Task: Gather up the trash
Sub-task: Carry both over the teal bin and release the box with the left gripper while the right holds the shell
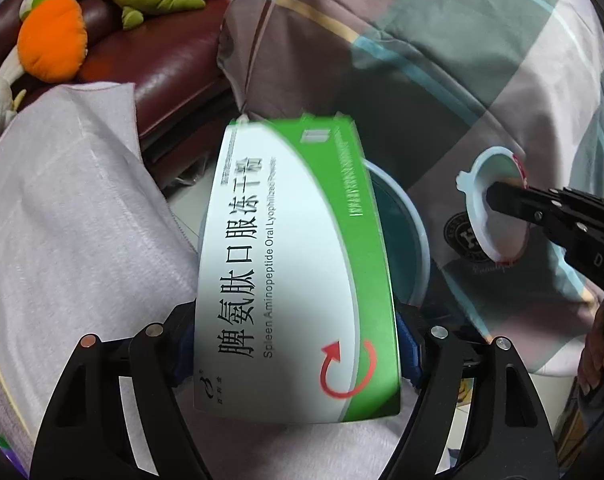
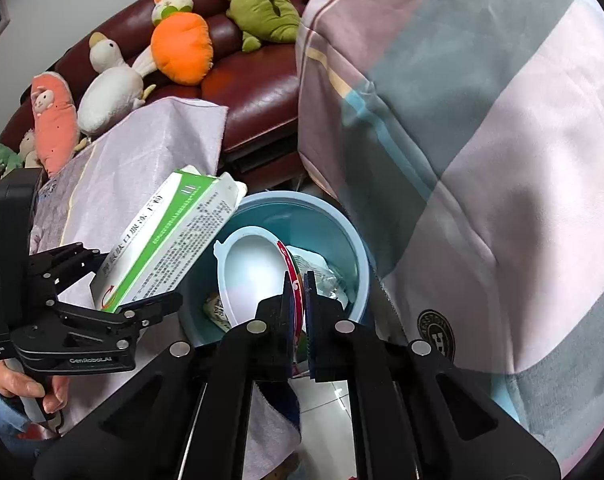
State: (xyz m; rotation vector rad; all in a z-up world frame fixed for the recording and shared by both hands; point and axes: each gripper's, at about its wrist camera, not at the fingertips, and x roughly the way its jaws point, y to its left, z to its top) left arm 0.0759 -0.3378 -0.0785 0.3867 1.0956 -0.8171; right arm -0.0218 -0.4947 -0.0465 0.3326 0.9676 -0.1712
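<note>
My left gripper [image 1: 296,344] is shut on a white and green medicine box [image 1: 294,264], held above the rim of a blue bin [image 1: 416,232]. The box also shows in the right wrist view [image 2: 166,236], tilted at the bin's left edge. My right gripper [image 2: 300,300] is shut on the rim of a white plastic cup [image 2: 254,264] with a red band, held over the blue bin [image 2: 358,256]. The bin holds crumpled wrappers [image 2: 322,276]. In the left wrist view the right gripper [image 1: 498,200] grips the cup [image 1: 486,208] at the right.
A checked quilt [image 2: 482,120] hangs close on the right of the bin. A pale woven sack [image 1: 62,208] lies on the left. A dark red sofa [image 2: 254,80] with plush toys [image 2: 182,48] stands behind. Tiled floor [image 2: 326,412] shows below.
</note>
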